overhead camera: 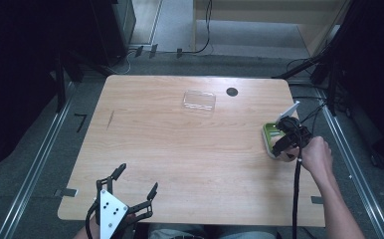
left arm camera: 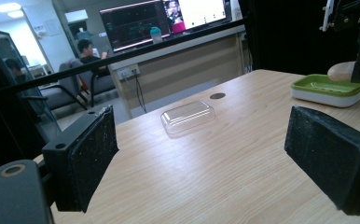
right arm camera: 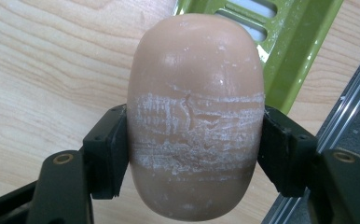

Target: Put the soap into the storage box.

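A tan oval bar of soap (right arm camera: 197, 84), scuffed white across its middle, is clamped between the jaws of my right gripper (right arm camera: 194, 154). It hovers over the wood beside a green soap dish (right arm camera: 299, 42). From above, the right gripper (overhead camera: 285, 144) is at the table's right edge, over the near end of the green-and-white soap dish (overhead camera: 268, 133). A clear plastic lid (overhead camera: 199, 100) lies at the far middle of the table. My left gripper (overhead camera: 139, 177) is open with nothing in it over the near left edge, far from the lid (left arm camera: 187, 116) and the dish (left arm camera: 329, 88).
The wooden table (overhead camera: 180, 159) has a round black cable hole (overhead camera: 232, 91) just right of the lid. A metal rail (right arm camera: 350, 116) runs along the right edge beyond the dish. Cables and dark stands surround the table.
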{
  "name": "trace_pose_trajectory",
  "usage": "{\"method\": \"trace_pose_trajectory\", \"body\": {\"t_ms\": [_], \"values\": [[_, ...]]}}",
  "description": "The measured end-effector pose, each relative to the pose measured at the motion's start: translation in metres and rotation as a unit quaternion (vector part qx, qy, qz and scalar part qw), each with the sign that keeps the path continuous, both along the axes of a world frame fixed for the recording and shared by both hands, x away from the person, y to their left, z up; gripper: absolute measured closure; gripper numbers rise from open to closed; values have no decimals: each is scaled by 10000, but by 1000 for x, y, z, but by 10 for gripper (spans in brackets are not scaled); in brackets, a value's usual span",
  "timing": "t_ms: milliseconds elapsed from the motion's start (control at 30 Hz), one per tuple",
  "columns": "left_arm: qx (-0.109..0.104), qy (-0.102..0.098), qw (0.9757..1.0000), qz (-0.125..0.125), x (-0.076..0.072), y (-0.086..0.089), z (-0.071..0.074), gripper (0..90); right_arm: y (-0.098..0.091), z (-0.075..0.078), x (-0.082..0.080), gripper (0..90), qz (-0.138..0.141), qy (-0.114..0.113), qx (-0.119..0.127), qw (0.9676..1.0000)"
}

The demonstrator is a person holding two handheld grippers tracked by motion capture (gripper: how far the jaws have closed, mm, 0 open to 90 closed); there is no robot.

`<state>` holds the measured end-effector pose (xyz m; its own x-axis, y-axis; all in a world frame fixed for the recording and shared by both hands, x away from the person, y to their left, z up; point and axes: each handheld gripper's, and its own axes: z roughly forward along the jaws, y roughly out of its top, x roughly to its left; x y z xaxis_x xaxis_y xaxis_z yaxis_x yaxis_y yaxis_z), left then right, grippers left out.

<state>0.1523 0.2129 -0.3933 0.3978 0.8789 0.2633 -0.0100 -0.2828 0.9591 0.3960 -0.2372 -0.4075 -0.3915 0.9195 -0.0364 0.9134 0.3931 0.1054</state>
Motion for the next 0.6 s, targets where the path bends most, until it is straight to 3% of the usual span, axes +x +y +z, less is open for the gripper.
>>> {"method": "trace_pose_trajectory", "body": {"t_ms": [600], "values": [[-5,11,10000,1,0,0,0,99,-2,0,19,334,-154,-76,91,9998]]}}
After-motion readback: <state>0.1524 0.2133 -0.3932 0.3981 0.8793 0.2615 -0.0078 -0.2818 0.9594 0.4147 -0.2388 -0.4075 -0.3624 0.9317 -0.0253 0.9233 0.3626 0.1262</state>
